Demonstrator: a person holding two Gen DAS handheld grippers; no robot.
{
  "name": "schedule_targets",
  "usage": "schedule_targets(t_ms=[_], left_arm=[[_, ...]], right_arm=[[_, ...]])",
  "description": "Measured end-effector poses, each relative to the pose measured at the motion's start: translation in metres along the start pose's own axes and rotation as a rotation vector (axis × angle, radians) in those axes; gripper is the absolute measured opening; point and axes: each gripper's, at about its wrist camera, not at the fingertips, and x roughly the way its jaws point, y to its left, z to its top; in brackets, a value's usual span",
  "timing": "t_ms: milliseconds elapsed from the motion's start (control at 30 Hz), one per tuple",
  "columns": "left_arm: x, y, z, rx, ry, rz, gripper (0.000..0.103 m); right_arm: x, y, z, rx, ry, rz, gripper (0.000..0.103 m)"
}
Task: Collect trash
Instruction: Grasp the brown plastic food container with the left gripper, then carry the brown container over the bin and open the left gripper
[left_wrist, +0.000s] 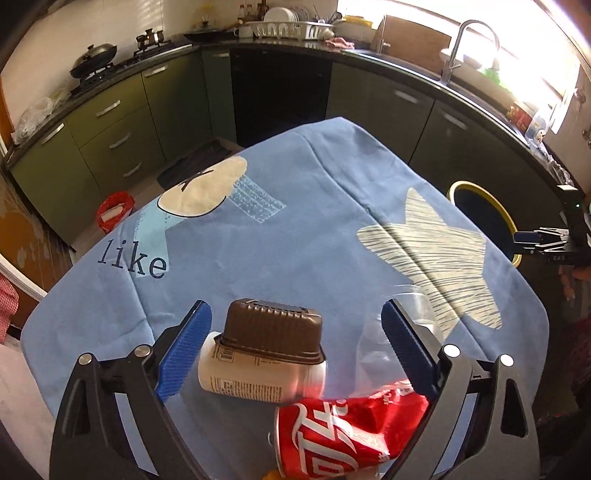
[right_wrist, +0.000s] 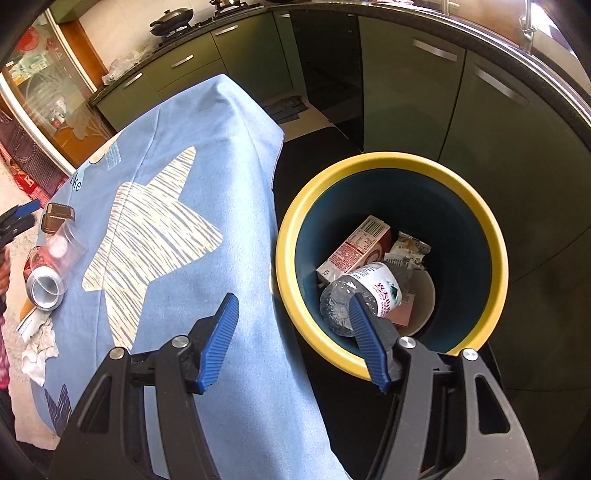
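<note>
My left gripper (left_wrist: 295, 317) is open over a trash pile on the blue tablecloth (left_wrist: 295, 206): a brown plastic tub (left_wrist: 271, 332) upside down on a white can (left_wrist: 255, 376), a red cola can (left_wrist: 332, 435) and a clear plastic cup (left_wrist: 388, 339). The same pile shows at the far left in the right wrist view (right_wrist: 51, 251). My right gripper (right_wrist: 291, 310) is open and empty above the yellow-rimmed bin (right_wrist: 291, 236), between the table edge and the bin. A water bottle (right_wrist: 362, 295), a carton (right_wrist: 354, 251) and a wrapper (right_wrist: 410, 251) lie inside it.
Crumpled tissue (right_wrist: 38, 350) and a paper scrap (right_wrist: 29, 321) lie near the table's near-left edge. Green kitchen cabinets (left_wrist: 110, 129) and a dark counter ring the room. A red bag (left_wrist: 114, 210) sits on the floor.
</note>
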Motion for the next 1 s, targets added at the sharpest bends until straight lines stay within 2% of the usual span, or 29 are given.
schedule_targets(t_ms=[167, 333, 433, 567, 800, 933, 1000], left_arm=[[0.029, 0.001, 0.009, 0.043, 0.084, 0.009, 0.085], [0.048, -0.003, 0.007, 0.085, 0.187, 0.046, 0.064], [0.05, -0.002, 0.005, 0.086, 0.205, 0.054, 0.06], [0.046, -0.006, 0.006, 0.088, 0.195, 0.068, 0.059], [0.014, -0.016, 0.024, 0.086, 0.118, 0.073, 0.059], [-0.007, -0.045, 0.039, 0.11, 0.073, 0.048, 0.059], [-0.012, -0.072, 0.049, 0.129, 0.056, 0.009, 0.059]], right_arm=[[0.005, 0.004, 0.001, -0.013, 0.011, 0.006, 0.059], [0.007, 0.009, 0.001, -0.027, 0.02, 0.015, 0.059], [0.009, 0.011, 0.0, -0.034, 0.026, 0.018, 0.059], [0.01, 0.012, -0.001, -0.039, 0.03, 0.026, 0.059], [-0.003, 0.008, -0.004, -0.038, 0.0, 0.031, 0.059], [-0.019, -0.004, -0.01, -0.029, -0.034, 0.016, 0.059], [-0.028, -0.015, -0.014, -0.018, -0.053, 0.001, 0.059]])
